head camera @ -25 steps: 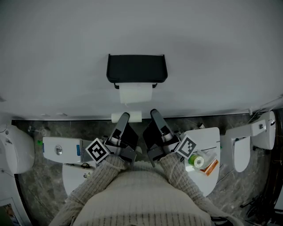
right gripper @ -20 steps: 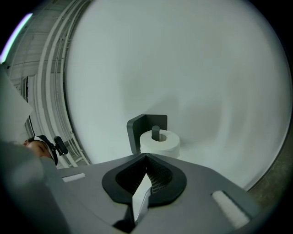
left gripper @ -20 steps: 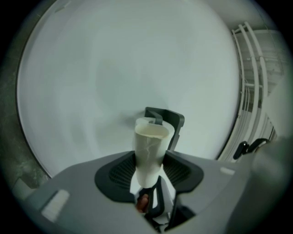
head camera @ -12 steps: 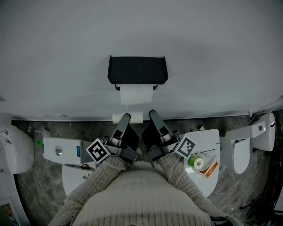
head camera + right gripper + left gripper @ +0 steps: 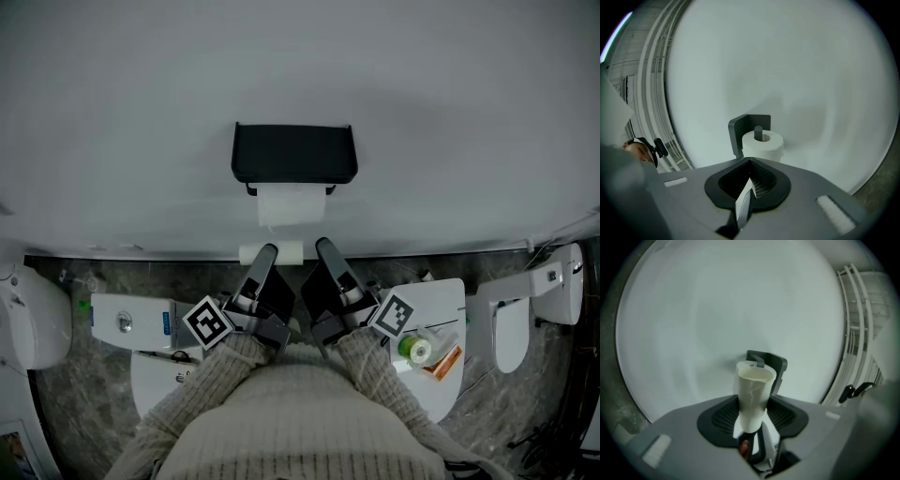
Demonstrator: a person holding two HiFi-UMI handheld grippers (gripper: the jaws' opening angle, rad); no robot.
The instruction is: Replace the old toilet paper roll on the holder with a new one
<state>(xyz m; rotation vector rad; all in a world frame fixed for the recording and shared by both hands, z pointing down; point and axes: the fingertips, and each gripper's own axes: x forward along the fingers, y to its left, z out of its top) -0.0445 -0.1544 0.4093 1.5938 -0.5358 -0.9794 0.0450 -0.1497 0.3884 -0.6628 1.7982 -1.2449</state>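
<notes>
Green roll point(image 5: 417, 346) on white panel point(image 5: 442, 292); toilet point(image 5: 36, 323) at left edge.

A black holder point(image 5: 293, 153) hangs on the white wall point(image 5: 141, 112), far from the person; a paper roll point(image 5: 292, 203) sits just under its black top; nearer, the left gripper point(image 5: 266, 251) has a white tube point(image 5: 247, 251) lying across its tip; the right gripper point(image 5: 325, 246) is just beside it, on the right; a green thing point(image 5: 416, 345) lies on a white lid point(image 5: 441, 300) at the right.

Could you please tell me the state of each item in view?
holder: on the wall, loaded.
roll: on the holder, one sheet hanging.
tube: bare, no paper on it.
left gripper: shut on the tube.
right gripper: shut, empty.
</notes>
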